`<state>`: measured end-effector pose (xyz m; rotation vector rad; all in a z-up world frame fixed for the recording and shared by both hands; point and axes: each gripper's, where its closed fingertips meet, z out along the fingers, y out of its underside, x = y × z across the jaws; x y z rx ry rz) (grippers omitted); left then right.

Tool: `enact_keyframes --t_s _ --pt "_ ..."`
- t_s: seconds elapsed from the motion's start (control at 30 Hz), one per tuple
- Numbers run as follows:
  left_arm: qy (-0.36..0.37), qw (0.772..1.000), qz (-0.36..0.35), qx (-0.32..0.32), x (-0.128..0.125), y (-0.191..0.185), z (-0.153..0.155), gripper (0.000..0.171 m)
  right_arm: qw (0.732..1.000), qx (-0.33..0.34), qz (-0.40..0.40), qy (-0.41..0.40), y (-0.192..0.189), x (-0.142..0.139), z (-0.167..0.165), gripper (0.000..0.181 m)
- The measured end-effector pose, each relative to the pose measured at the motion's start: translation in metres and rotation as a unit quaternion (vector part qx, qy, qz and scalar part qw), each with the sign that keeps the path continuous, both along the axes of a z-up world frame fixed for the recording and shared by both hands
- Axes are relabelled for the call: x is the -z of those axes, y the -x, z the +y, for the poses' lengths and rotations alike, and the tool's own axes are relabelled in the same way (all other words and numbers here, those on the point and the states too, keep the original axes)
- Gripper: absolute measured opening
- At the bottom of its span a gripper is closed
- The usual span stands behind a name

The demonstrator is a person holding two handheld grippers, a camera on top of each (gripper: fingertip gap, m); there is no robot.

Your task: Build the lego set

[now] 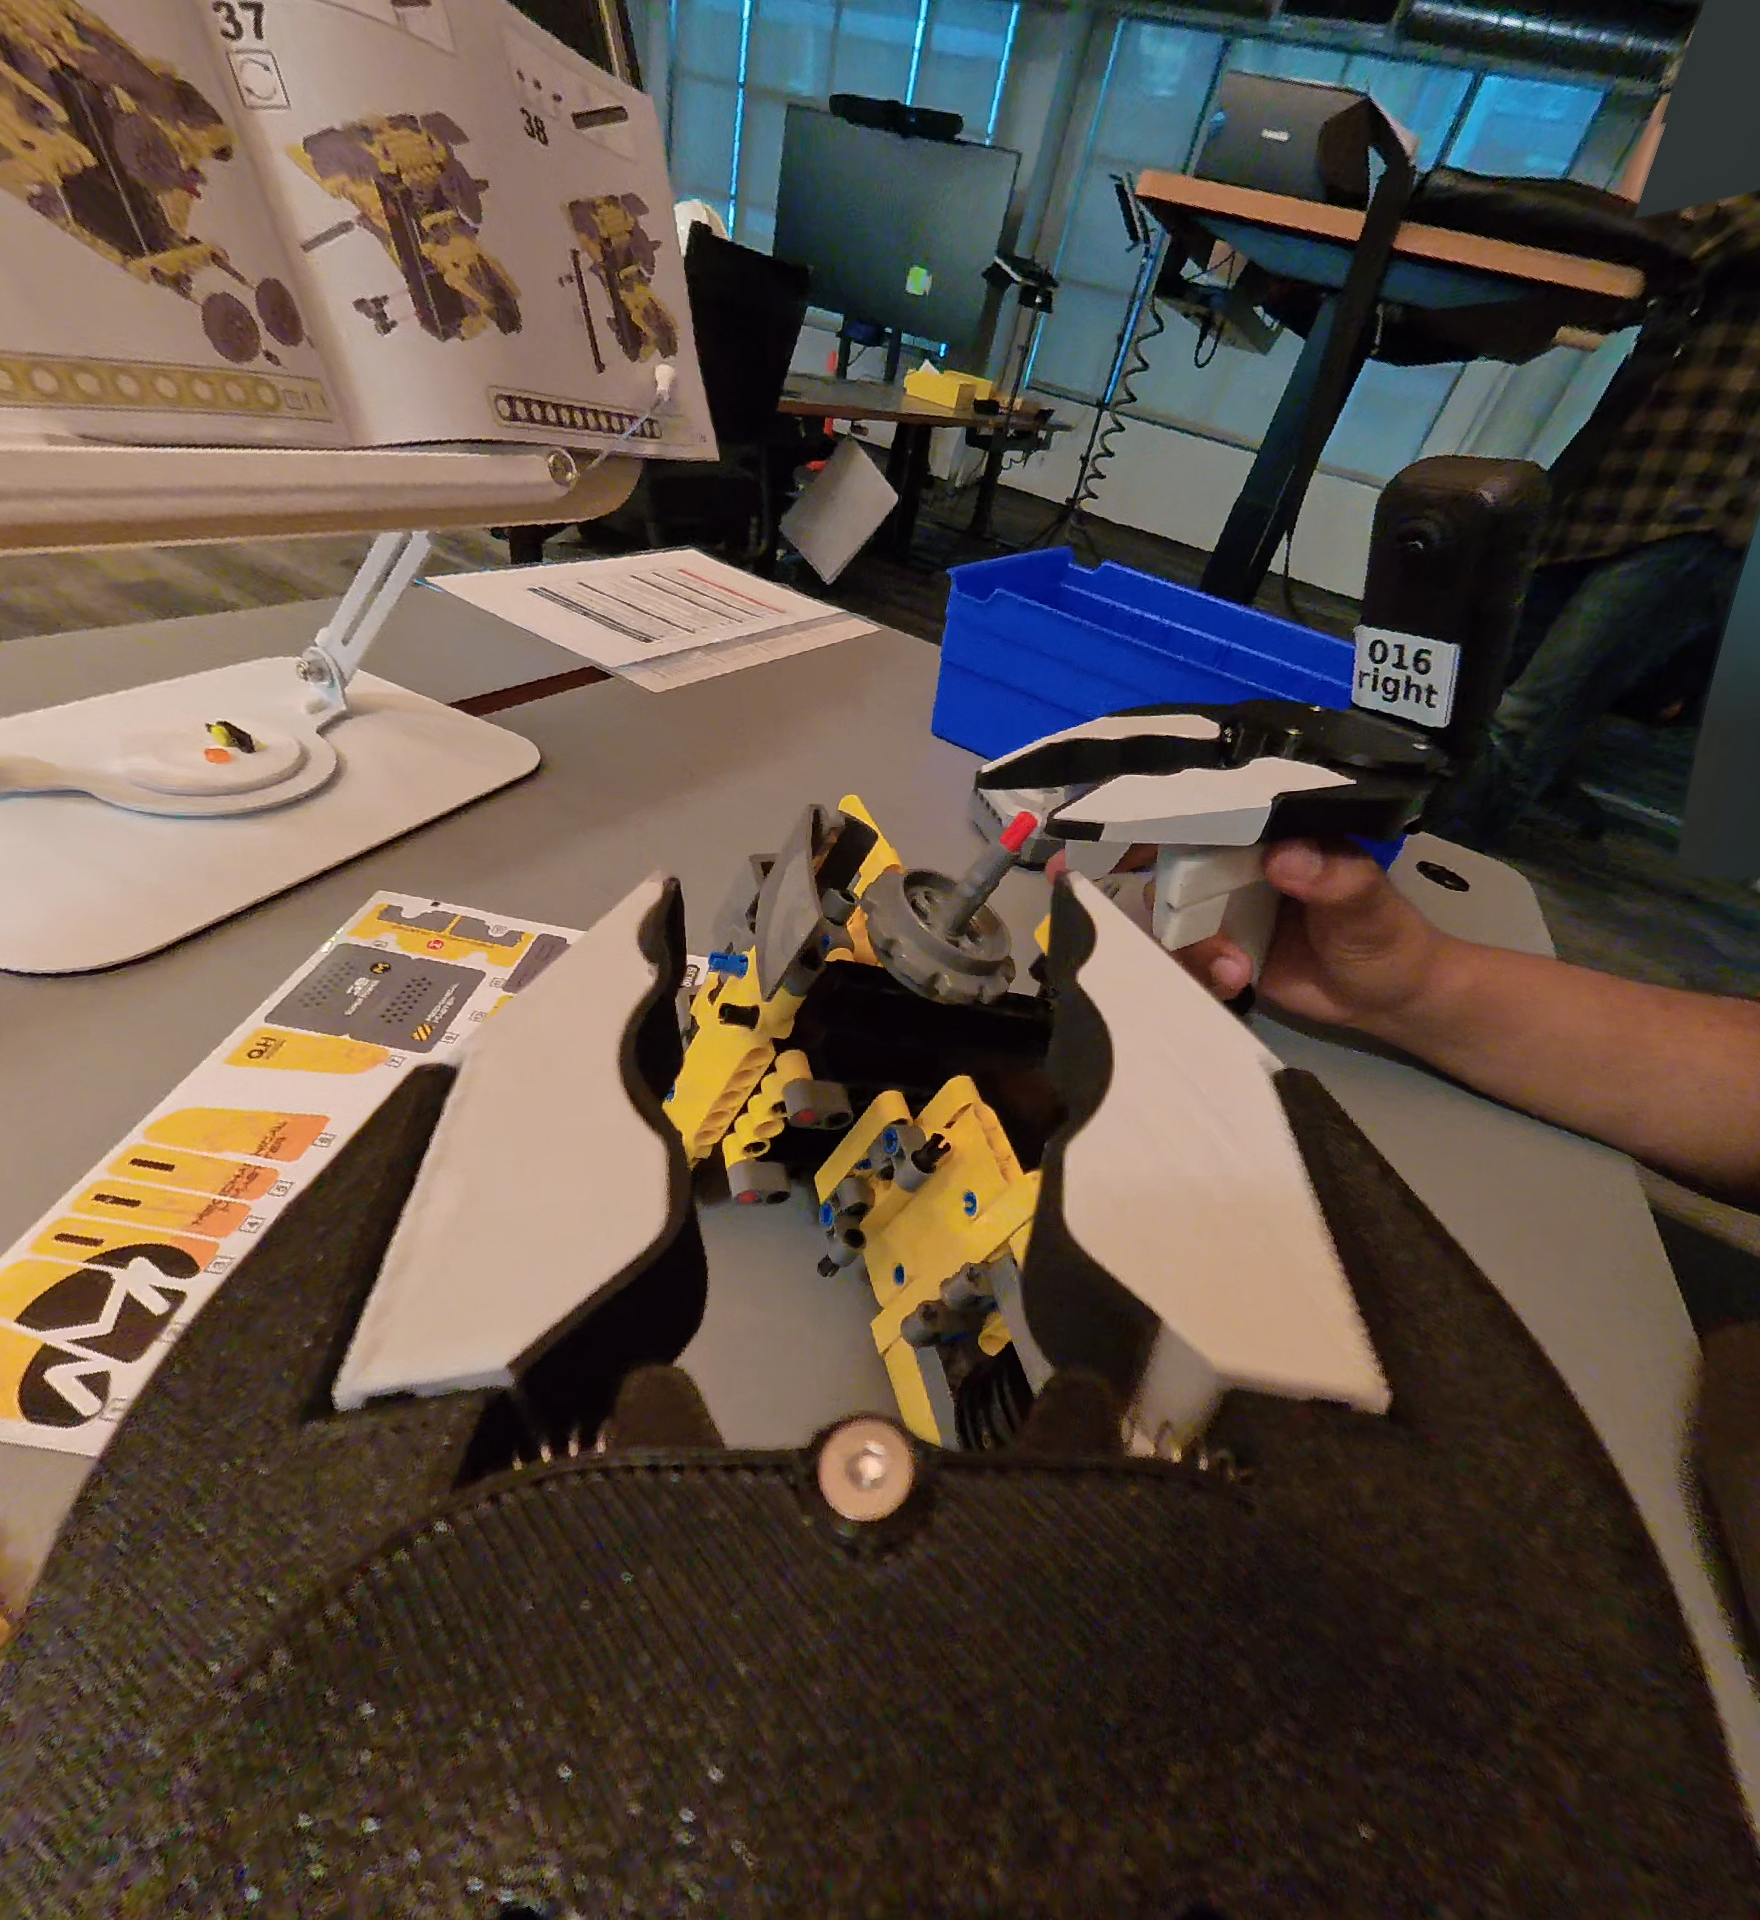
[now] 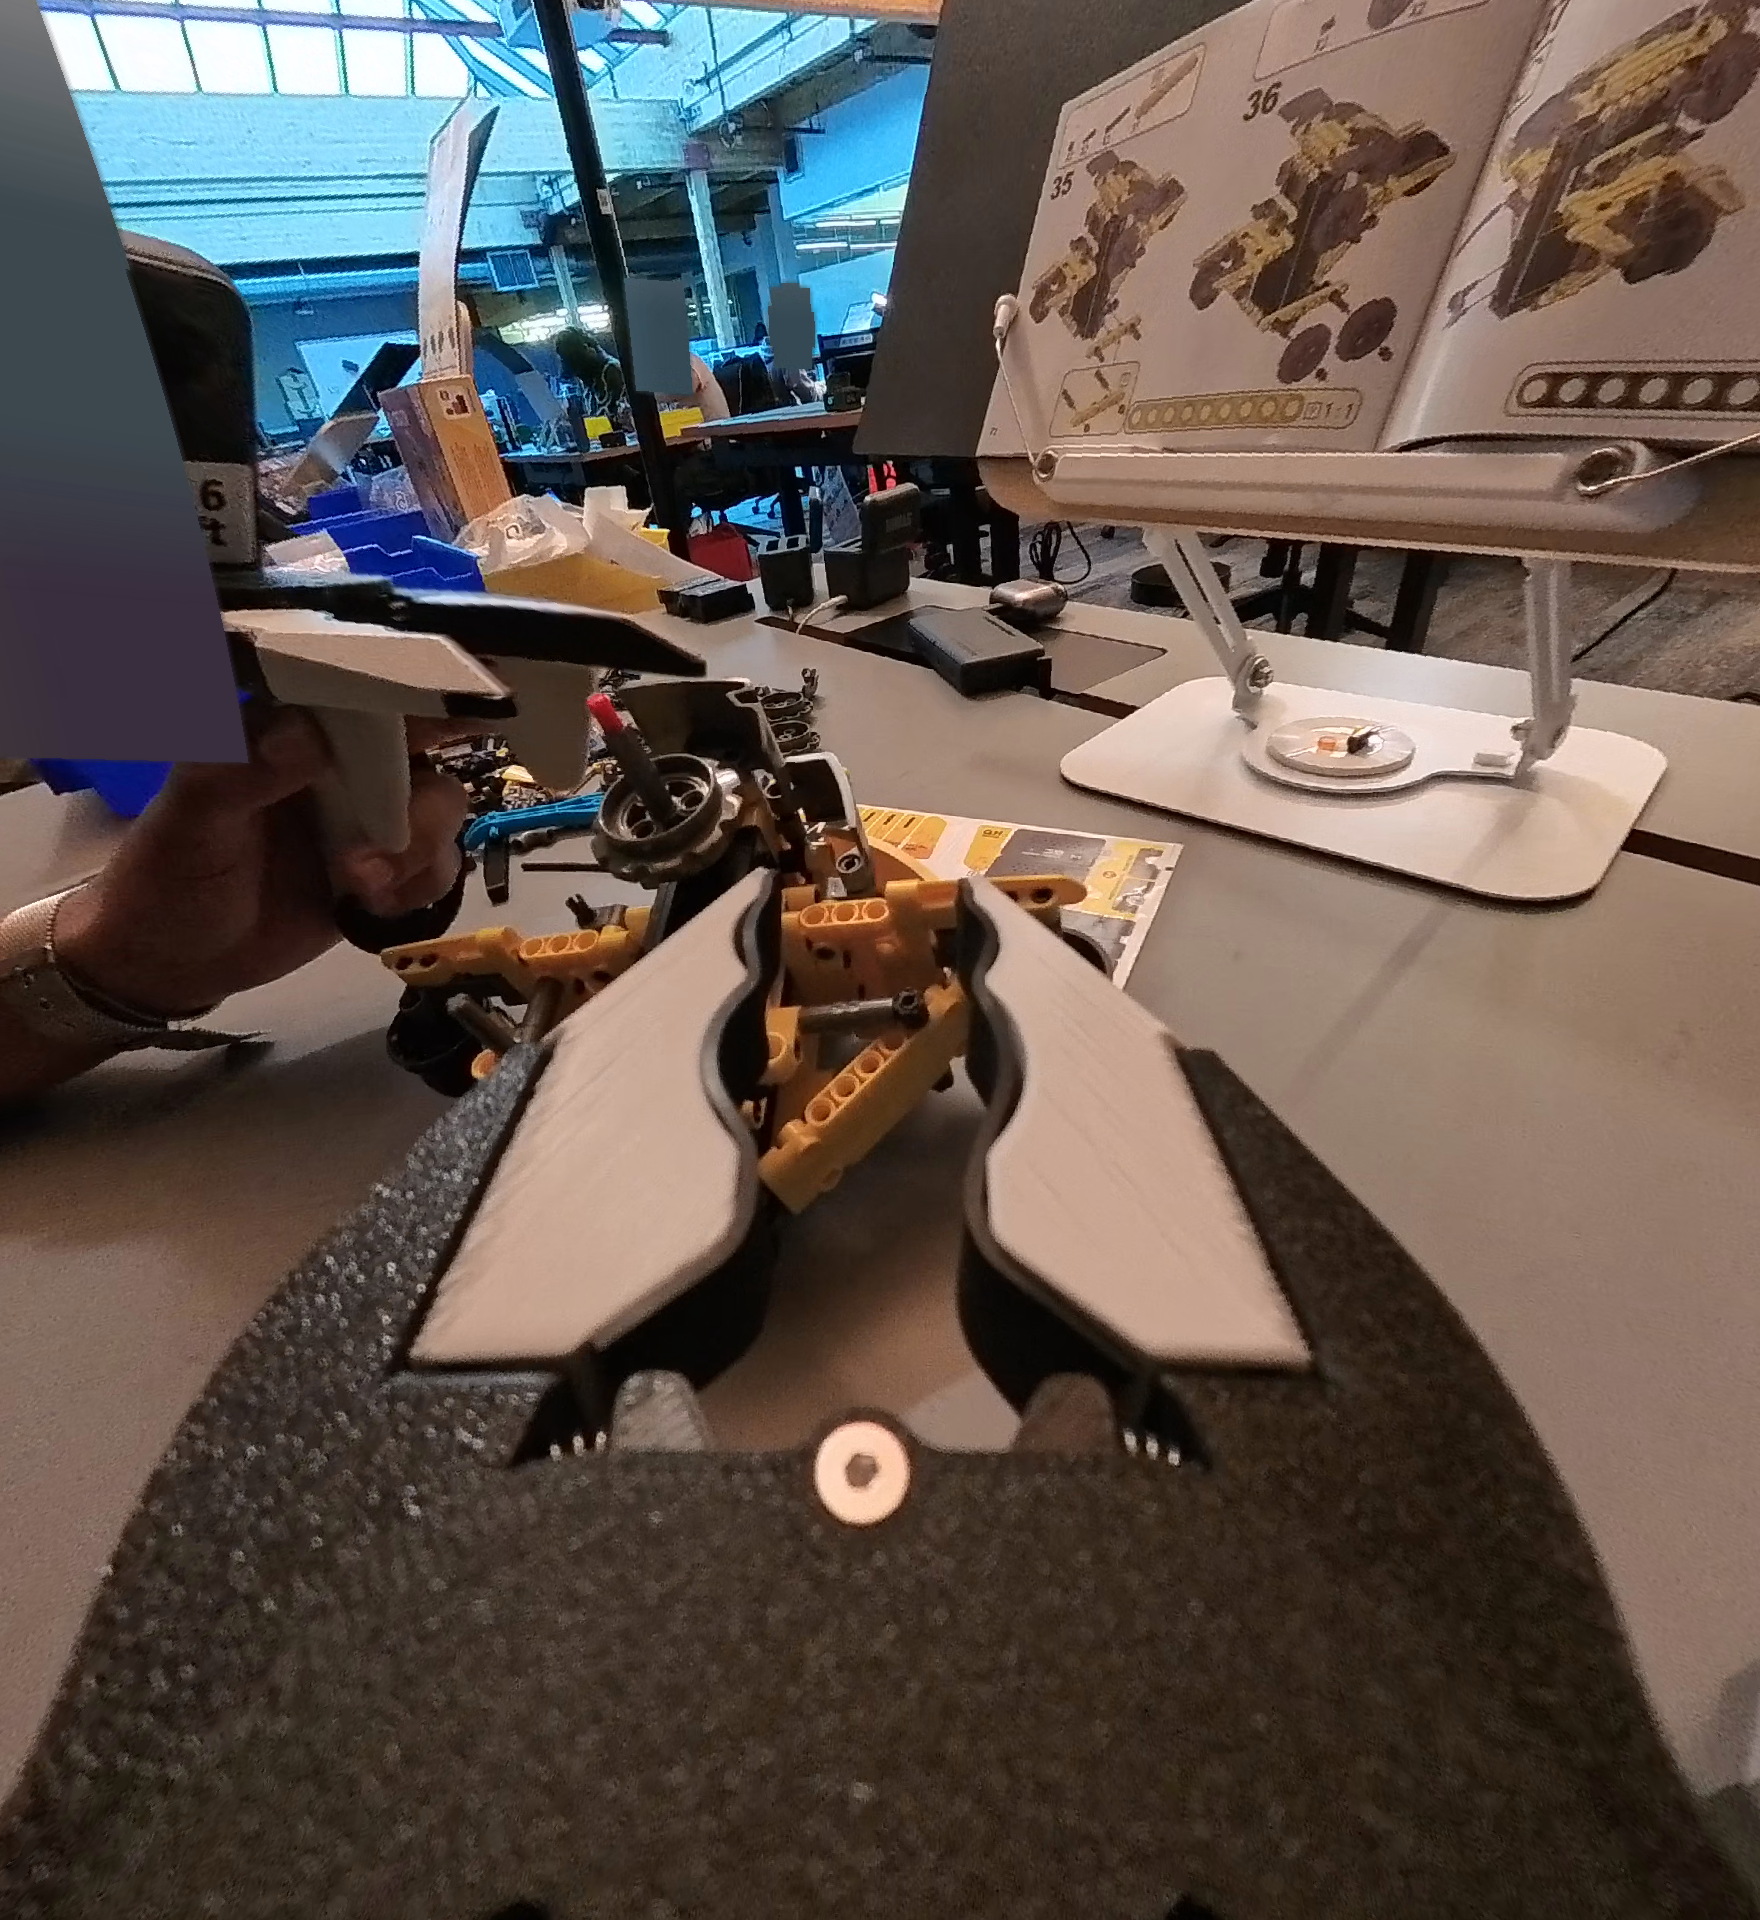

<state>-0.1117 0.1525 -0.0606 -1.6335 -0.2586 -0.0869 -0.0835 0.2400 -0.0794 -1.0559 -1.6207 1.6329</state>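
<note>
A yellow and black brick-built vehicle model (image 1: 917, 1153) lies on the grey table. A grey toothed wheel hub (image 1: 943, 935) sits on its far end, with a red-tipped grey axle (image 1: 1016, 831) sticking up out of it. My left gripper (image 1: 865, 894) is open and hovers over the model, which shows between its fingers. My right gripper (image 2: 868, 888) is open, with the model's yellow beams (image 2: 855, 1101) between and beyond its fingers. From the left wrist view, the right gripper (image 1: 1016, 805) has its tips beside the axle's red end. In the right wrist view, the left gripper (image 2: 606, 684) is above the hub (image 2: 658, 821).
An open instruction booklet (image 1: 284, 208) rests on a white stand (image 1: 232, 831) at the back left. A sticker sheet (image 1: 232, 1143) lies left of the model. A blue bin (image 1: 1115, 655) and a printed page (image 1: 647, 613) are farther back. Loose parts (image 2: 502, 769) lie behind the model.
</note>
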Motion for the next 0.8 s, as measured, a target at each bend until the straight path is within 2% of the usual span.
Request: enact_keyframes --t_s 0.23,0.37,0.53,0.8 --pt "0.020 1.000 0.006 0.005 0.008 -0.003 0.005 0.074 1.000 -0.005 -0.003 0.009 0.000 0.000 -0.001 0.032" --pt "0.049 0.998 0.033 0.012 0.016 -0.009 0.011 0.077 1.000 -0.002 -0.008 0.011 0.001 0.001 0.000 0.032" --pt "0.092 0.993 0.068 0.001 0.028 -0.009 0.015 0.080 1.000 0.000 -0.013 0.017 0.002 0.001 0.002 0.033" --pt "0.110 0.991 0.078 -0.016 0.032 -0.001 0.012 0.080 0.999 0.000 -0.017 0.028 0.002 0.001 0.004 0.033"
